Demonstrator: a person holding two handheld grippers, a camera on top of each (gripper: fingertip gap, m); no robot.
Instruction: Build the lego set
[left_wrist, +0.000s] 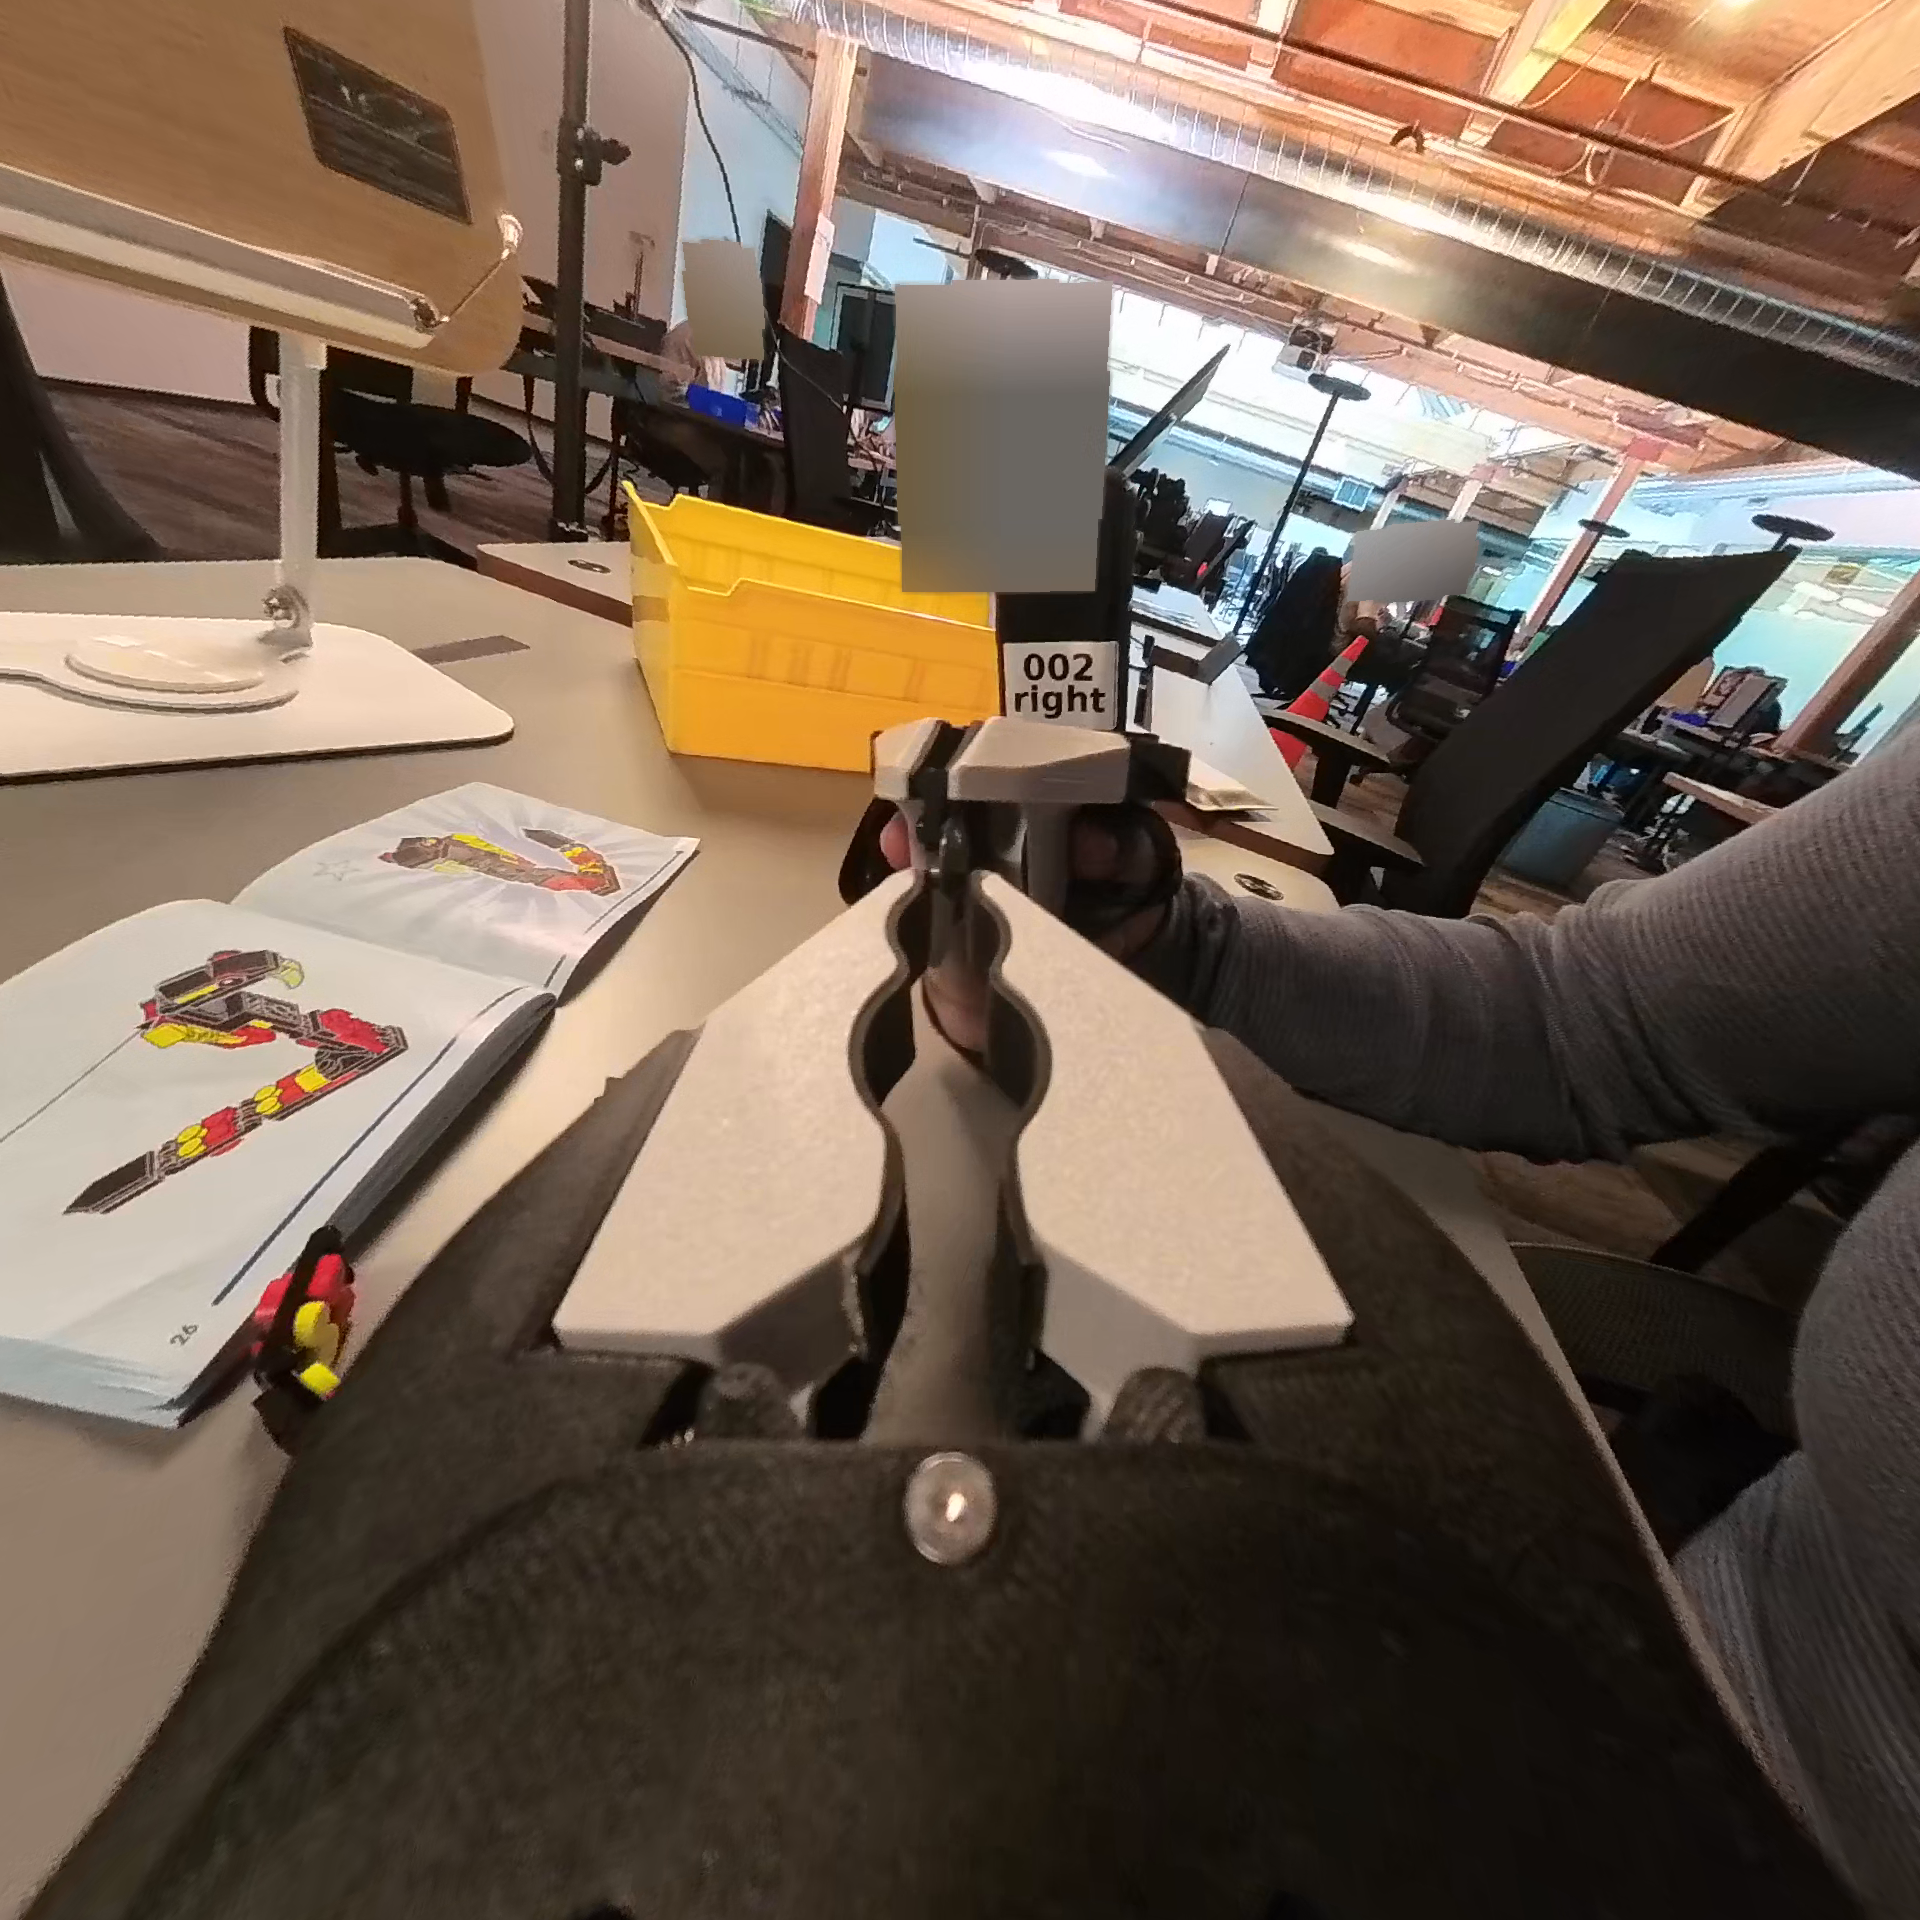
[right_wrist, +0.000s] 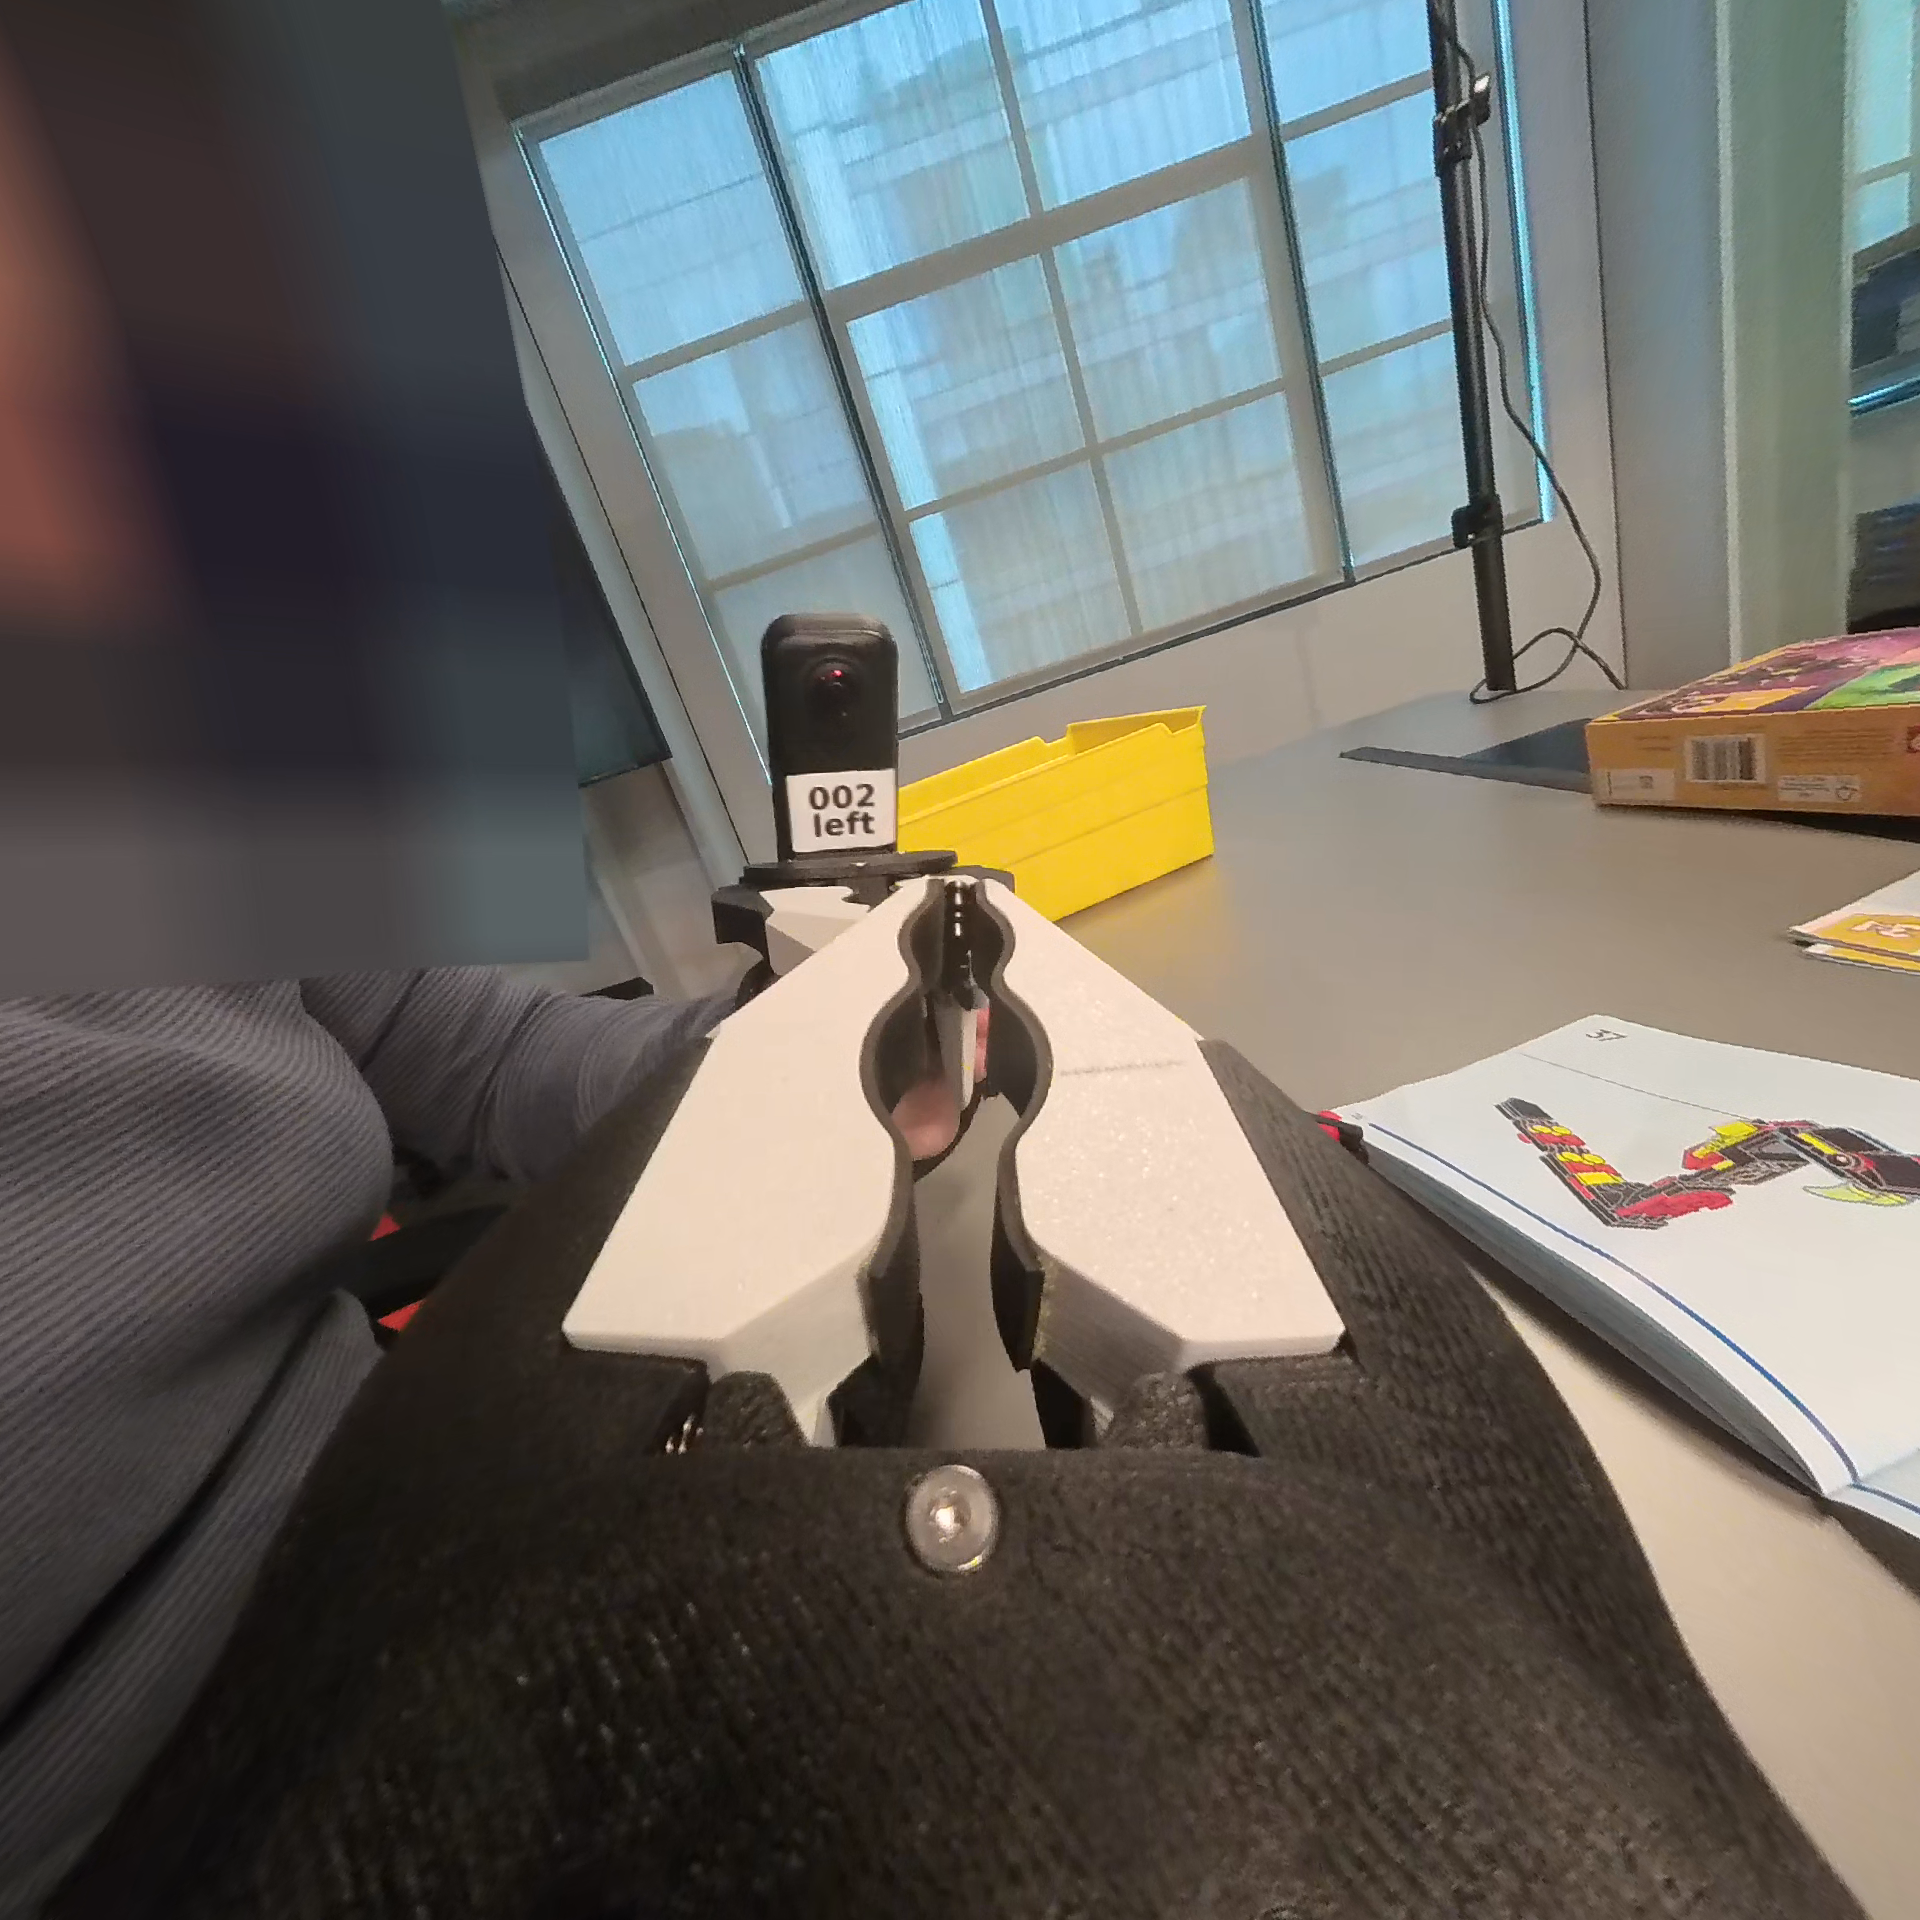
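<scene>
My left gripper (left_wrist: 951, 883) is shut on a small black lego piece (left_wrist: 948, 847) held above the table. My right gripper (left_wrist: 940, 774) faces it tip to tip at the same spot. In the right wrist view my right gripper (right_wrist: 956, 899) is shut on a thin black studded piece (right_wrist: 954, 940). I cannot tell whether both hold one piece or two joined pieces. A small red, yellow and black lego assembly (left_wrist: 301, 1320) lies at the corner of the open instruction booklet (left_wrist: 260, 1039), which also shows in the right wrist view (right_wrist: 1662, 1195).
A yellow bin (left_wrist: 790, 644) stands at the back of the grey table (left_wrist: 623, 810); it also shows in the right wrist view (right_wrist: 1060, 800). The lego box (right_wrist: 1766, 727) lies far right. A white stand with a wooden board (left_wrist: 260, 156) is at the left. A person's sleeve (left_wrist: 1455, 977) reaches in from the right. Only a small space, under 4 cm, lies between the two pairs of fingers.
</scene>
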